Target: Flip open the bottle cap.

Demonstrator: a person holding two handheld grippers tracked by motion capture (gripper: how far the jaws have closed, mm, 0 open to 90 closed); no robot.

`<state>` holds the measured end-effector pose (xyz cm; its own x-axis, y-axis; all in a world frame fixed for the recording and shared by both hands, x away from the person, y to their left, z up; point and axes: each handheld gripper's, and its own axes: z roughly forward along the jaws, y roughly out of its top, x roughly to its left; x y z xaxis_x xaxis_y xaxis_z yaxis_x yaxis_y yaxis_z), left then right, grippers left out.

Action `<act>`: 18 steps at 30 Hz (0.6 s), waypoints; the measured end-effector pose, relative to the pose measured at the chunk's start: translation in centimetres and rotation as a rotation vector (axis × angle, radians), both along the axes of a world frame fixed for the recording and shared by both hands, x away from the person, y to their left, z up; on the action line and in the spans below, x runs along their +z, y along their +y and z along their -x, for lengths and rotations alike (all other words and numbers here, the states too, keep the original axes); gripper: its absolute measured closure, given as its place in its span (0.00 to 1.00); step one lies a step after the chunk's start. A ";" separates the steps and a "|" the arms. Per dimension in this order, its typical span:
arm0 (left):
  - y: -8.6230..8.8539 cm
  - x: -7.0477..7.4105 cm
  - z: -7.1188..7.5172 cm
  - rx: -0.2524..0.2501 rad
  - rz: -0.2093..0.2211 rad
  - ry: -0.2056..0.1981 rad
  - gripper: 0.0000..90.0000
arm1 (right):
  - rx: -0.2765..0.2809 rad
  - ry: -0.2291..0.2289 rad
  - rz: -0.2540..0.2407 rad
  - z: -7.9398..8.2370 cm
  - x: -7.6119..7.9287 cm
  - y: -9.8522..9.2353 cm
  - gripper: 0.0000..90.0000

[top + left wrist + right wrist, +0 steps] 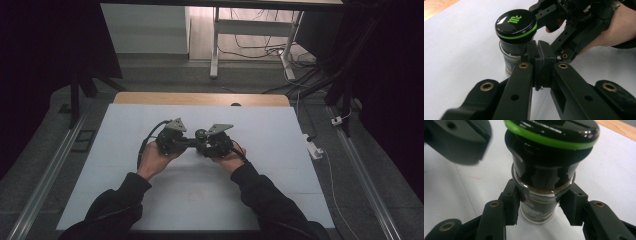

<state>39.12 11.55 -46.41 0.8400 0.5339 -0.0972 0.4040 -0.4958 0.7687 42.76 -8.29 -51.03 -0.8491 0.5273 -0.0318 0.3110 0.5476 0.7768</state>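
- Spice jar, a small glass one with a glossy black cap ringed in green, stands upright on the white table, a little above the middle of the high view, between the two claws.
- Right claw clamps the jar's glass body from both sides below the cap; in the right claw view the pads press the glass and the jar rises up the middle of the frame.
- Left claw has its jaws drawn together with nothing between them; in the left claw view the closed tips sit just beside the jar's neck, right of it in that frame, and whether they touch it I cannot tell.
- Both forearms, in dark sleeves, come in from the bottom of the high view and angle inward; the left hand and right hand cup their claws from below, the claws pointing at each other roughly level, with grey plates on top.
- Open white surface lies all round the jar: wide bare stretches to the left, right and bottom of the high view, and a wooden strip along the table's far edge at the top.
- High view gives the jar as a dark knob between the claws; the left claw view shows the green logo on the cap top and the right hand behind; the right claw view shows brownish powder inside the glass and the blurred left claw at upper left.
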 end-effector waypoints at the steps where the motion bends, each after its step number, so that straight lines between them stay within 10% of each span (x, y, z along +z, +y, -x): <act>1: 0.0 0.0 0.0 0.000 0.000 0.000 0.99 | 0.000 0.000 0.000 0.0 0.0 0.0 0.59; 18: -0.9 0.4 -0.6 0.009 0.018 0.009 0.99 | -0.001 0.000 -0.001 0.0 0.0 0.0 0.59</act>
<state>39.68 10.70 -45.98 0.8343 0.5393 -0.1141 0.4152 -0.4787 0.7736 42.76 -8.29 -51.04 -0.8487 0.5279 -0.0310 0.3118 0.5468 0.7770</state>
